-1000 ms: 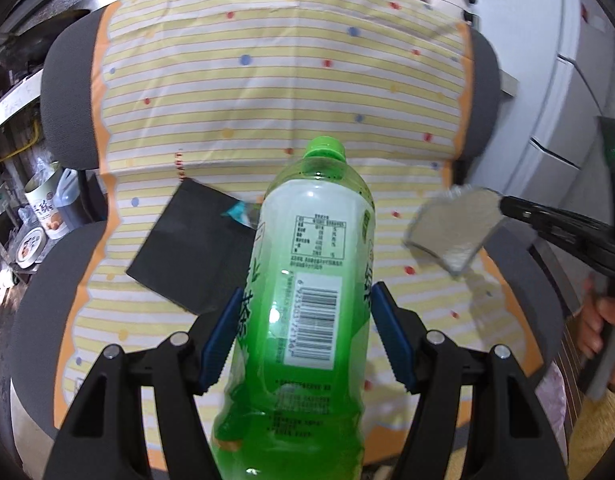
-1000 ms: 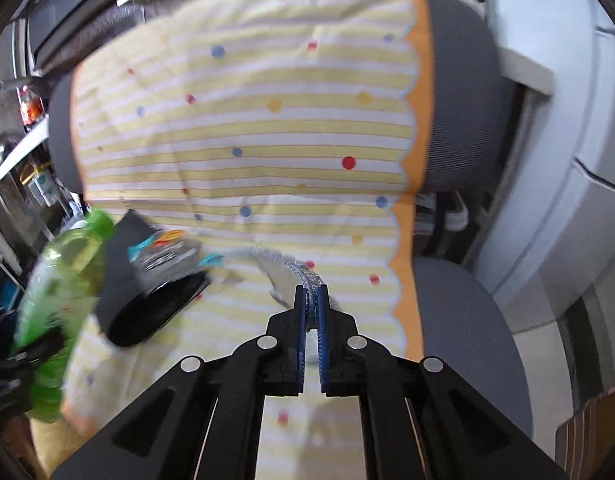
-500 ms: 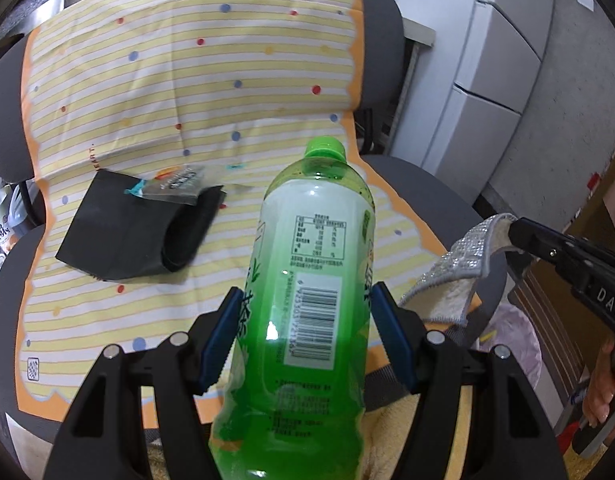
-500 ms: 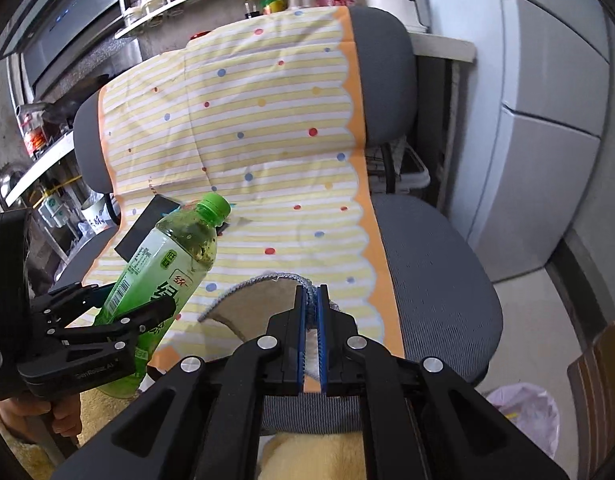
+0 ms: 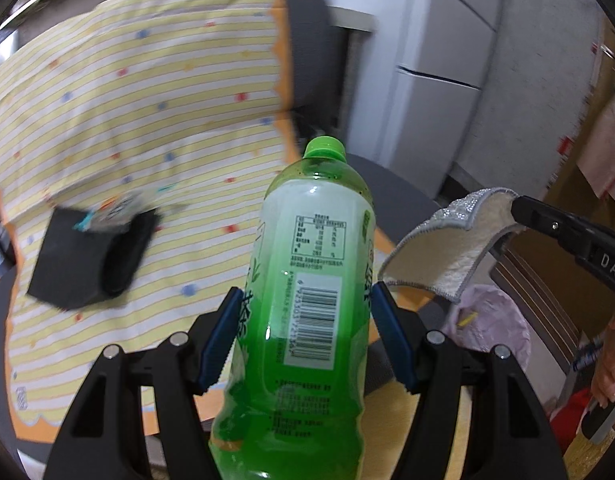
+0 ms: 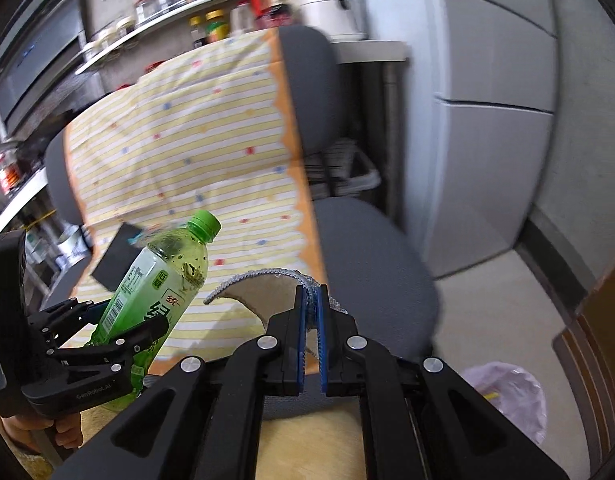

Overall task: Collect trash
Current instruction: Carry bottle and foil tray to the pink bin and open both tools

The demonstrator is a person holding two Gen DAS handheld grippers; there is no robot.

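Green plastic fills my nearest view: the bottle [image 5: 307,300], capped and partly full of green liquid, is clamped at its label between the blue pads of my left gripper [image 5: 307,332]. My right gripper [image 6: 312,332] is pinched closed on a silver-edged fabric piece [image 6: 263,292]. Below, a pink-lined bin [image 6: 507,396] holds a yellow scrap, with bare floor around it. Farther off, a black pouch [image 5: 87,256] with a wrapper lies on the striped cover [image 5: 147,100] over the grey chair [image 6: 371,256].
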